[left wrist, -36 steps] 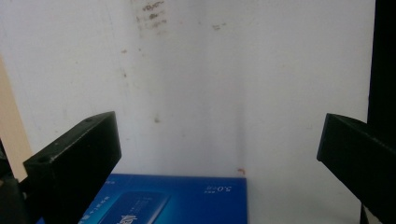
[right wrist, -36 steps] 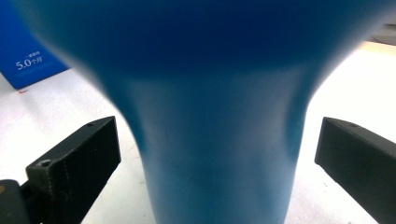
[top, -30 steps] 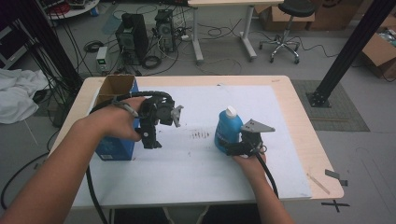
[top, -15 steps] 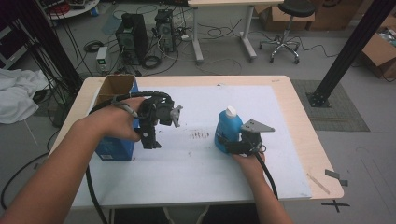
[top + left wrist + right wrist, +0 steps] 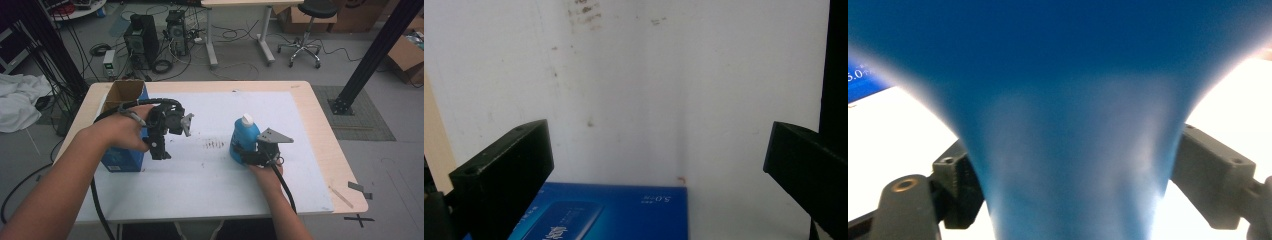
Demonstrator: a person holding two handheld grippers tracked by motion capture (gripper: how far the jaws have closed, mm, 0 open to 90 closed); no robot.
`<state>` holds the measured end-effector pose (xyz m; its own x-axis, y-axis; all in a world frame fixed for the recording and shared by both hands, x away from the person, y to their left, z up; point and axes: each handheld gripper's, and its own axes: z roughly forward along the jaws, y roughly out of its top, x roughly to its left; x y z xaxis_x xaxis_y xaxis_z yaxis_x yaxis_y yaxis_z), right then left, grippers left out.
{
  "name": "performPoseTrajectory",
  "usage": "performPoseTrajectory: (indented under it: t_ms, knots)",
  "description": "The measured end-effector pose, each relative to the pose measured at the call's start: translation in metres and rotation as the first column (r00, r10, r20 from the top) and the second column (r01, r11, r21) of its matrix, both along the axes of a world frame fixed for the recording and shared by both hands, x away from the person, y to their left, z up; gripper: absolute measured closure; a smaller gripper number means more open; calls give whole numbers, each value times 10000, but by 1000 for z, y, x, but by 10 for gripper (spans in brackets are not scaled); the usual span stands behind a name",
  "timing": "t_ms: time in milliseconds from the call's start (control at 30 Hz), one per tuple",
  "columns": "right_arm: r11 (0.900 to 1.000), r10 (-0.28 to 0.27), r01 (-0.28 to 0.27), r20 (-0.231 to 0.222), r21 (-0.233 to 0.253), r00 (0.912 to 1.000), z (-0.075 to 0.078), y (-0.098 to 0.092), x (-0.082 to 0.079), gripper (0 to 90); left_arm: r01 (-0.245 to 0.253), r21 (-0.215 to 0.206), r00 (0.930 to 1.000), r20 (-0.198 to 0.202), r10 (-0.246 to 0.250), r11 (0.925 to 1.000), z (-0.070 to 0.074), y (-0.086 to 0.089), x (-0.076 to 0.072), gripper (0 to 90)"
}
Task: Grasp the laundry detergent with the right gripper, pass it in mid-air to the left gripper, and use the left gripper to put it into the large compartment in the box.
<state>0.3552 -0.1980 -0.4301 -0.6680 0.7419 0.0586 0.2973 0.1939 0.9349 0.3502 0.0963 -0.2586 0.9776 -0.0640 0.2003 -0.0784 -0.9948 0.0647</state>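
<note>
Blue bottle [image 5: 243,141] with a white cap stands upright on the white table cover [image 5: 300,150], right of the middle, and the right gripper [image 5: 250,156] has its jaws closed on the lower body; smooth plastic, probably weighty with liquid and a little slick, so that low, waisted grip looks sound. Farther off, the left gripper [image 5: 159,145] hangs wide open and empty above the blue box [image 5: 609,212], whose label is legible only as "5.0".

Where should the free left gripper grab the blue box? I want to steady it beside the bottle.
Probably from above: left gripper hangs open over the blue box, which stands upright with its flaps open. Clamp one side wall near the top edge; its flat faces suit the jaws.
</note>
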Motion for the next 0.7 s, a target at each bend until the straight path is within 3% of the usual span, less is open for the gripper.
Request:
performPoseTrajectory:
  t_ms: [700]
  knots:
    - [9997,247,-247,99,-17,9996,-1,0,-3,357,3,30,10000,42,-3,10000,1,-2,-1,1]
